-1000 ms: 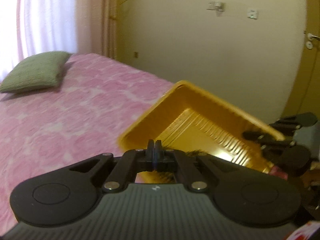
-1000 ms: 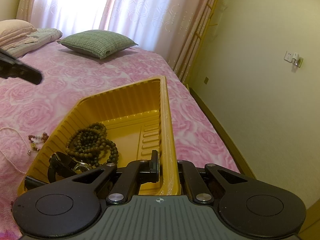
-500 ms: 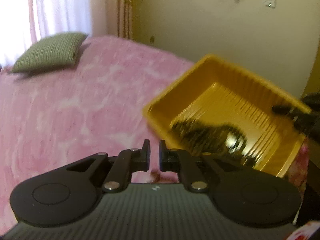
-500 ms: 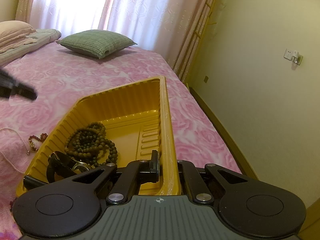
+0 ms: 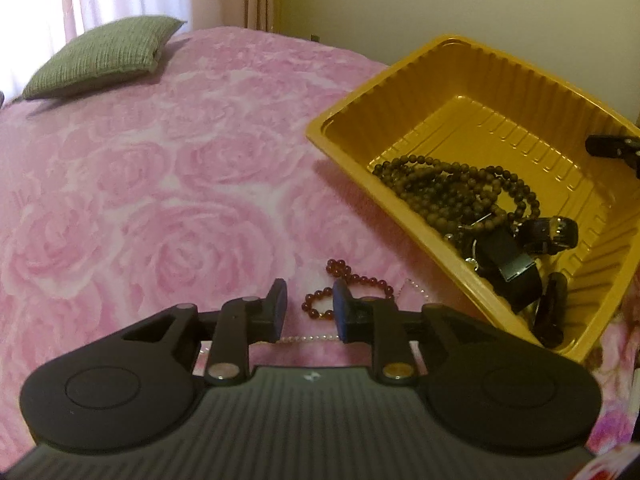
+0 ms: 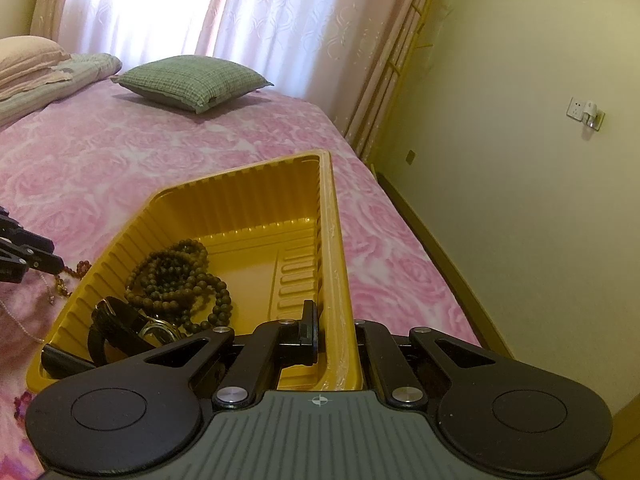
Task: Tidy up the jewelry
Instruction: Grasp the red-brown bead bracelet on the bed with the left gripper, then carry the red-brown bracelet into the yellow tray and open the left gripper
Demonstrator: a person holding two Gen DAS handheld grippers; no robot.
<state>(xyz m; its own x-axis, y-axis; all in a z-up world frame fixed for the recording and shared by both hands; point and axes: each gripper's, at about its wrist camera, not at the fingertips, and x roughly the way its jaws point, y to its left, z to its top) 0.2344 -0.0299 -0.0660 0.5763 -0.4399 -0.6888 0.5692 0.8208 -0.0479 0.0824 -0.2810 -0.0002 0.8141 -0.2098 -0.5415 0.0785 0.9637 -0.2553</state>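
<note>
**Left jaws parted over red beads; right clamped on tray wall**

The left gripper (image 5: 307,307) was seen with its jaws just opened to a small gap, nothing pinched between them. Through the gap a red bead bracelet (image 5: 349,288) was visible on the pink rose bedspread (image 5: 160,184), partly hidden by the right-hand finger; contact could not be judged. A thin pearl chain (image 5: 308,338) was laid across just under the fingers. The gripper was angled down toward the bed.

The right gripper (image 6: 334,330) was closed on the near right wall of the yellow tray (image 6: 332,216), one finger inside, the other hidden outside. It was tilted down. In the tray, a dark bead necklace (image 6: 176,276) and a black strap watch (image 6: 124,326) were piled near the left wall. The tray was set just right of the red beads. A green cushion (image 6: 192,82) was left far up the bed, curtains (image 6: 280,32) behind.
</note>
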